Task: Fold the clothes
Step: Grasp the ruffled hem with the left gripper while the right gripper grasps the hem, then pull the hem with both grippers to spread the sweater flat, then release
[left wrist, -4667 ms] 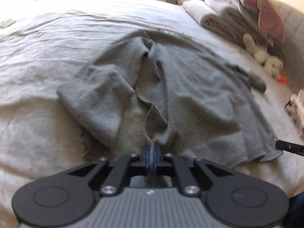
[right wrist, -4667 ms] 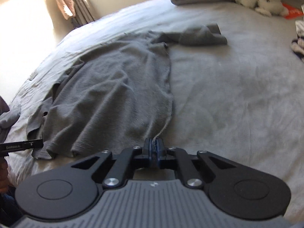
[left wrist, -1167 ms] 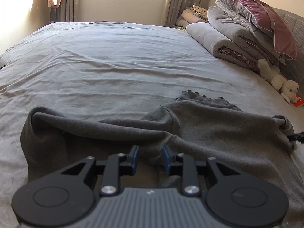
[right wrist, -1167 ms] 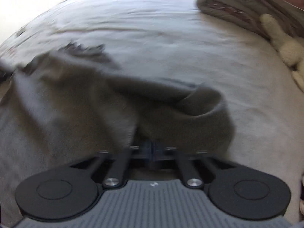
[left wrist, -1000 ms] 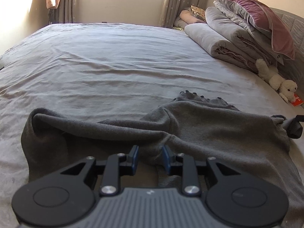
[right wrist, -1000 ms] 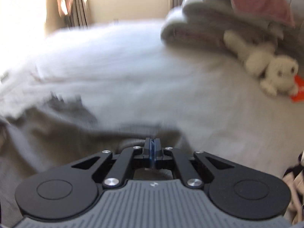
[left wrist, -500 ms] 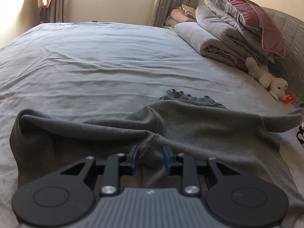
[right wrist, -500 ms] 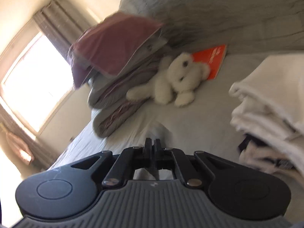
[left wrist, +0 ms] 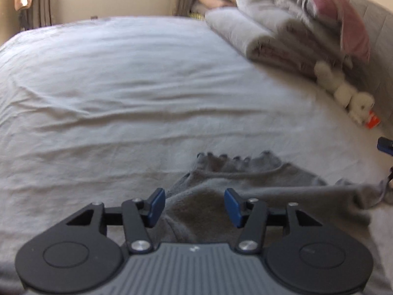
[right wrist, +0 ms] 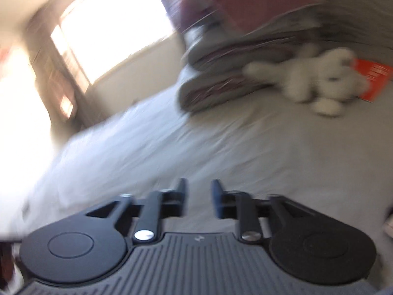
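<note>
Left wrist view: pale bed sheet (left wrist: pixel 122 86) fills the frame. Left claw (left wrist: pixel 194 204) stands open, its jaws having just been widening; the grey garment (left wrist: pixel 245 191) lies bunched between and beyond the pads, untouched, trailing toward 3 o'clock. Folded bedding (left wrist: pixel 265 36) and a white plush toy (left wrist: pixel 348 95) sit at 1 to 2 o'clock.

Right wrist view, blurred: right claw (right wrist: pixel 198 196) is open, having just been spreading, over bare sheet (right wrist: pixel 245 147) with nothing between. Plush toy (right wrist: pixel 314 81) and an orange card (right wrist: pixel 373 78) lie at 2 o'clock; a window (right wrist: pixel 110 29) is at 11.
</note>
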{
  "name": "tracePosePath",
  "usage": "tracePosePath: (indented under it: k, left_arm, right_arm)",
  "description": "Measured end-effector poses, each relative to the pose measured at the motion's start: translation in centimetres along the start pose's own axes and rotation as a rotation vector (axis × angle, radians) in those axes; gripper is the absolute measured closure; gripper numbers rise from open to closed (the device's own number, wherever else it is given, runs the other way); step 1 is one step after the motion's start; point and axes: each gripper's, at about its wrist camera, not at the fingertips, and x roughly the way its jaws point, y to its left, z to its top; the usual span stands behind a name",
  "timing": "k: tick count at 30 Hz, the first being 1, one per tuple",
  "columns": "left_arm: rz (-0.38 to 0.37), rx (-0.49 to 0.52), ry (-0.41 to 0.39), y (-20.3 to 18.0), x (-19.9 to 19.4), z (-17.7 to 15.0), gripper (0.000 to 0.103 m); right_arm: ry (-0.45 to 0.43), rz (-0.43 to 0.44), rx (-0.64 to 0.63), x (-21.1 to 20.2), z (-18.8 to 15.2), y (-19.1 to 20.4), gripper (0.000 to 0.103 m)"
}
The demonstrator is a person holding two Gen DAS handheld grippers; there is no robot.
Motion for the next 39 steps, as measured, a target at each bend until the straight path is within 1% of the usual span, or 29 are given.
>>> tracePosePath:
  k: [1,2,4,5,6,7,9,10,11,12,13,14,18,20,21,23,24,26,27,28,29,31,32,33,35,36,37,39]
  left_arm:
    - [-0.004,-0.014,0.022,0.3,1.2,0.0,0.048]
    - [-0.008,-0.026,0.037,0.6,2.3,0.1,0.048]
    - [-0.015,-0.041,0.030,1.1,3.6,0.0,0.048]
    - [-0.014,-0.030,0.021,1.0,3.7,-0.1,0.049]
    - [-0.013,-0.019,0.012,0.8,3.8,-0.2,0.051]
    - [-0.012,-0.008,0.003,0.7,3.9,-0.2,0.056]
    - [-0.022,0.005,-0.002,0.6,3.9,-0.3,0.083]
    - [-0.032,0.005,0.000,0.6,3.9,-0.2,0.090]
    - [-0.047,-0.005,0.003,0.7,3.9,-0.1,0.097]
    - [-0.057,-0.008,0.005,0.7,3.9,0.1,0.097]
    - [-0.053,0.002,0.000,0.6,3.8,0.2,0.097]
    - [-0.051,0.005,-0.017,0.5,3.5,0.4,0.098]
    - [-0.080,-0.064,-0.135,0.5,1.7,2.0,0.098]
    - [-0.023,-0.042,-0.153,-0.2,2.2,2.3,0.097]
    - [0.008,-0.027,-0.153,-0.6,2.6,2.3,0.097]
    - [0.080,0.014,-0.104,-1.3,4.6,1.7,0.095]
    - [0.100,0.012,-0.087,-1.3,5.5,1.3,0.091]
    - [0.097,-0.021,-0.107,-0.9,5.4,0.9,0.090]
    - [0.095,-0.050,-0.115,-0.6,4.7,0.9,0.088]
    - [0.101,-0.078,-0.129,-0.2,3.6,1.1,0.087]
    - [0.109,-0.097,-0.147,0.2,2.4,1.3,0.087]
    - [0.136,-0.096,-0.202,0.5,-0.9,1.3,0.081]
    - [0.137,-0.104,-0.217,0.5,-2.5,1.1,0.074]
    - [0.133,-0.113,-0.228,0.4,-4.1,0.8,0.070]
    - [0.102,-0.132,-0.225,-0.4,-6.8,-0.6,0.068]
    - [0.084,-0.125,-0.211,-1.3,-7.8,-1.7,0.067]
    - [0.068,-0.118,-0.195,-2.2,-8.7,-2.7,0.067]
    - [0.036,-0.105,-0.157,-4.0,-9.9,-5.3,0.067]
  right_arm:
    - [0.046,0.026,-0.064,1.5,-0.4,1.4,0.044]
    - [0.091,0.059,-0.121,3.1,-0.8,2.8,0.044]
    - [0.181,0.126,-0.234,6.2,-1.8,5.6,0.044]
    - [0.226,0.159,-0.291,7.8,-2.3,7.0,0.044]
    - [0.267,0.184,-0.345,9.3,-2.7,8.3,0.044]
    - [0.303,0.198,-0.396,10.5,-3.2,9.4,0.044]
    - [0.377,0.205,-0.483,12.6,-4.3,11.1,0.044]
    - [0.415,0.205,-0.523,13.6,-4.9,11.9,0.049]
    - [0.437,0.207,-0.552,14.2,-5.3,12.4,0.062]
    - [0.439,0.214,-0.567,14.3,-5.4,12.7,0.071]
    - [0.440,0.220,-0.582,14.5,-5.5,13.0,0.097]
    - [0.420,0.212,-0.601,14.4,-5.3,13.4,0.098]
    - [0.216,0.093,-0.698,13.1,-3.6,14.7,0.099]
    - [0.136,0.029,-0.728,12.9,-2.8,15.3,0.099]
    - [0.124,0.006,-0.747,13.3,-2.8,15.4,0.099]
    - [0.136,-0.032,-0.783,14.8,-3.7,15.5,0.098]
    - [0.151,-0.057,-0.795,15.8,-4.5,15.3,0.098]
    - [0.167,-0.103,-0.798,17.2,-5.9,14.9,0.097]
    - [0.174,-0.126,-0.799,17.9,-6.7,14.7,0.093]
    - [0.174,-0.142,-0.774,17.9,-6.7,14.4,0.087]
    - [0.161,-0.148,-0.714,16.9,-5.7,14.2,0.073]
    - [0.105,-0.128,-0.563,13.6,-3.3,12.9,0.065]
    - [0.074,-0.118,-0.475,11.5,-2.1,11.7,0.063]
    - [0.055,-0.116,-0.389,9.4,-1.0,10.3,0.058]
    - [0.037,-0.143,-0.232,5.7,0.4,7.4,0.051]
    - [0.046,-0.165,-0.160,4.3,0.8,5.8,0.049]
    - [0.073,-0.190,-0.091,3.1,1.1,3.9,0.049]
    - [0.116,-0.266,0.028,0.7,0.6,0.3,0.049]
